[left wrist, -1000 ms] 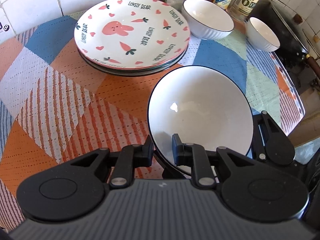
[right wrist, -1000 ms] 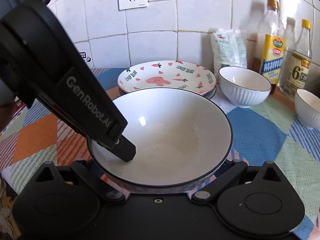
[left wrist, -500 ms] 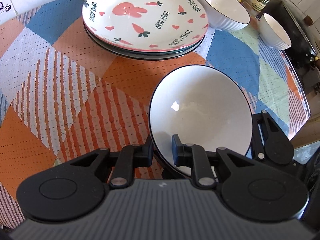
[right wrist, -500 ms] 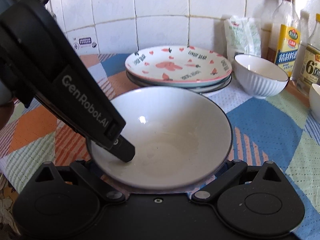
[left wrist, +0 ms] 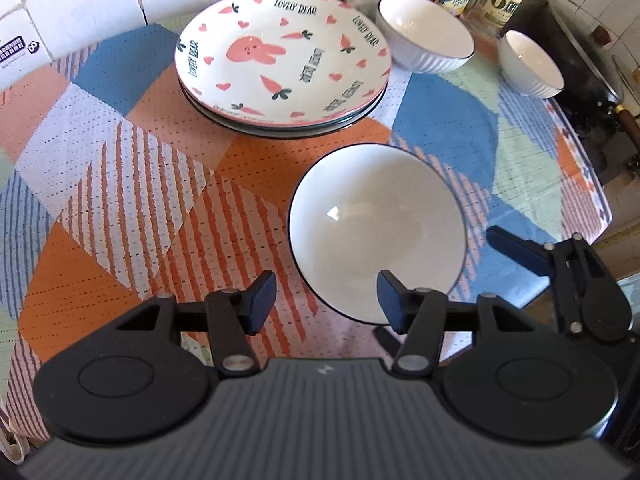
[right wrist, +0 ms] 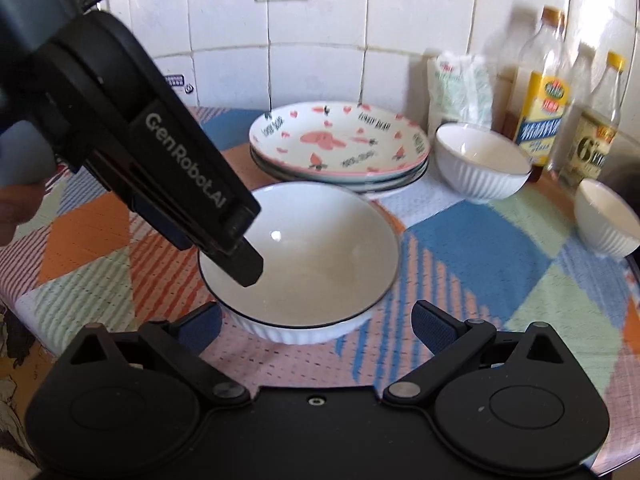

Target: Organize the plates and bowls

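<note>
- Change since 1 second ago: the left tongs (left wrist: 326,300), which were clamped on the near rim of the large bowl (left wrist: 376,236), have let go; their jaws are opening, with the rim between the 2 pads but pressed by neither.
- The right tongs (right wrist: 316,330), whose fingers had lain along the bowl's sides, now stand apart and clear of it, at the lower centre of the right wrist view.
- Position of the task's thing: the large bowl rests upright on the worktop (left wrist: 132,184), at centre right of the left wrist view, just in front of the plate stack (left wrist: 284,68).
- Meaning for the task (a judgement): this bowl appears placed; 2 small bowls remain separate, small bowl A (left wrist: 426,38) at upper centre right and small bowl B (left wrist: 532,62) at upper right, so nesting them seems the likely next step.
- Materials: the bowls are glazed white ceramic with a thin dark rim line and fluted outer walls; a highlight marks the glossy inside.
- The plate stack is shallow and round; its top plate carries a pink rabbit, carrots and hearts.
- The worktop is covered with a woven cloth in orange, blue and pale green patches.
- Bottles (right wrist: 544,92) stand against the tiled wall at upper right.
</note>
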The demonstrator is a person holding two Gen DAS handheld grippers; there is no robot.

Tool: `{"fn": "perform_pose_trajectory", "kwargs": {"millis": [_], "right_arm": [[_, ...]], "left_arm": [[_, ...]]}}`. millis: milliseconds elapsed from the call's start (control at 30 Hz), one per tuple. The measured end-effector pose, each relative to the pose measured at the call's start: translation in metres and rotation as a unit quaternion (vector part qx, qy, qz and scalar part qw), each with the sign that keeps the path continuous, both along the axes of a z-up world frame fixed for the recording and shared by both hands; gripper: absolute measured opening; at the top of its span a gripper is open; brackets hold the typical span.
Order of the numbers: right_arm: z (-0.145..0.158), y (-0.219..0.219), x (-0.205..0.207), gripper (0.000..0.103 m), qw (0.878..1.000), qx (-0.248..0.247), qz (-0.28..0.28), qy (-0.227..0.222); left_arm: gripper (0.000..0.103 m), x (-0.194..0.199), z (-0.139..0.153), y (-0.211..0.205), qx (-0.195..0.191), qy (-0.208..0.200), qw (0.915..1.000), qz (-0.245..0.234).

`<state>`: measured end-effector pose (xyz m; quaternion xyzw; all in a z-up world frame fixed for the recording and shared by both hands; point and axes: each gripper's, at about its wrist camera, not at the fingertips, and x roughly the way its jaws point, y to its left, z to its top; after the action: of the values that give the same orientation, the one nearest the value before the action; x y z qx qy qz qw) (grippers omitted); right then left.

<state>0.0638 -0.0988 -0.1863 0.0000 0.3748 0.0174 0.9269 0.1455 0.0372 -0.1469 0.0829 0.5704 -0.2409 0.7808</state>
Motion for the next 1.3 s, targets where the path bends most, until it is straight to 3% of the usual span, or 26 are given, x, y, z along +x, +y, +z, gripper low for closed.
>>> {"fn": "perform_pose_trajectory", "kwargs": {"millis": [300, 567, 767, 867, 967, 1100, 1233, 1300], "right_arm": [[0.026, -0.03, -0.025, 0.102, 0.997, 0.0, -0.039, -0.062], [0.037, -0.057, -0.02, 0.101, 0.988, 0.029, -0.082, -0.125], [0.028, -0.079, 0.002, 0.098, 0.984, 0.063, -0.105, -0.13], [0.018, -0.099, 0.018, 0.097, 0.979, 0.108, -0.134, -0.112], [0.011, -0.123, 0.031, 0.091, 0.968, 0.164, -0.166, -0.091], [0.006, -0.154, 0.047, 0.089, 0.938, 0.25, -0.218, -0.1], [-0.005, -0.178, 0.066, 0.089, 0.909, 0.302, -0.269, -0.103], [-0.01, -0.187, 0.082, 0.089, 0.903, 0.311, -0.288, -0.076]], "left_arm": [[0.055, -0.011, 0.024, 0.002, -0.017, -0.041, 0.999, -0.008], [0.055, 0.01, 0.038, 0.0, -0.06, -0.096, 0.9927, -0.042], [0.055, 0.044, 0.043, -0.012, -0.103, -0.12, 0.9845, -0.076], [0.055, 0.066, 0.042, -0.025, -0.095, -0.12, 0.9837, -0.094], [0.055, 0.088, 0.04, -0.038, -0.09, -0.114, 0.9827, -0.116], [0.055, 0.116, 0.03, -0.058, -0.085, -0.114, 0.9797, -0.142], [0.054, 0.147, 0.015, -0.078, -0.115, -0.073, 0.9798, -0.147], [0.054, 0.159, 0.011, -0.087, -0.131, -0.062, 0.9787, -0.145]]}}
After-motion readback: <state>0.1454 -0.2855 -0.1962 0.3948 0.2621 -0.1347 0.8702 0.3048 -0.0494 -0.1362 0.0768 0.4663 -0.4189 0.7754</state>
